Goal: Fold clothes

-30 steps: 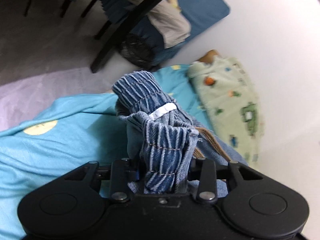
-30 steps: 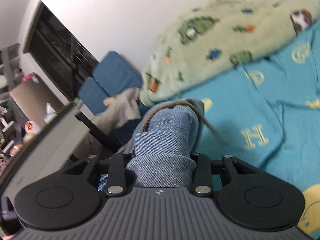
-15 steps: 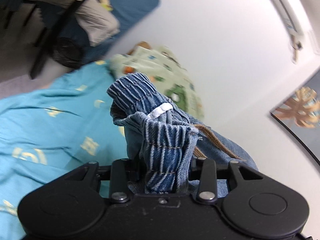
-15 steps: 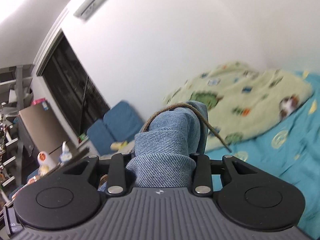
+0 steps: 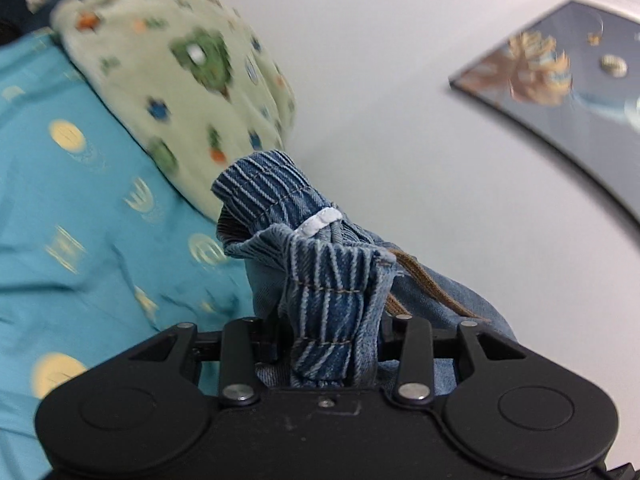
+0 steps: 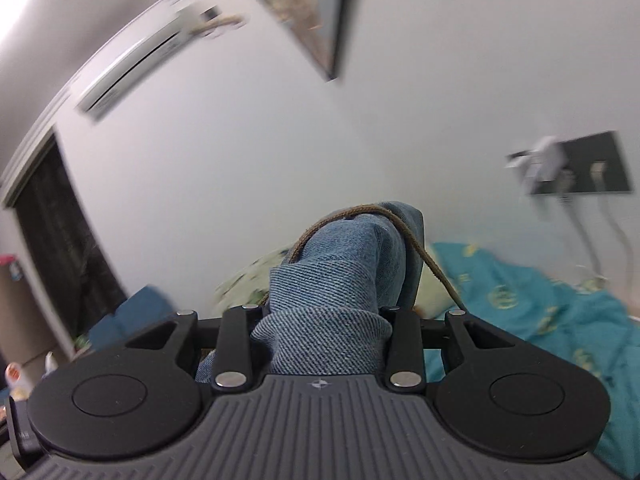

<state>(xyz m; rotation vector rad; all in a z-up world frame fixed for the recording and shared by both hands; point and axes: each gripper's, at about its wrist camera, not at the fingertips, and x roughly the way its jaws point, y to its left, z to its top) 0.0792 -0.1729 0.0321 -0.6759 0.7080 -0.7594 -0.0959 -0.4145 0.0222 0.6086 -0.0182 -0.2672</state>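
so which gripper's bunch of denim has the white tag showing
The left gripper: its striped jeans bunch shows a white tag. The right gripper holds plain denim with only a brown drawstring.

Light: even, soft indoor, white wall (image 5: 400, 80) bright, glare patch top left of right wrist view | Blur: motion smear on blanket (image 5: 180, 60), bedsheet (image 5: 80, 220), wall picture (image 6: 304, 12), air conditioner (image 6: 132, 68) | Sharp: near denim (image 6: 340, 280) | Distortion: fisheye bowing at edges
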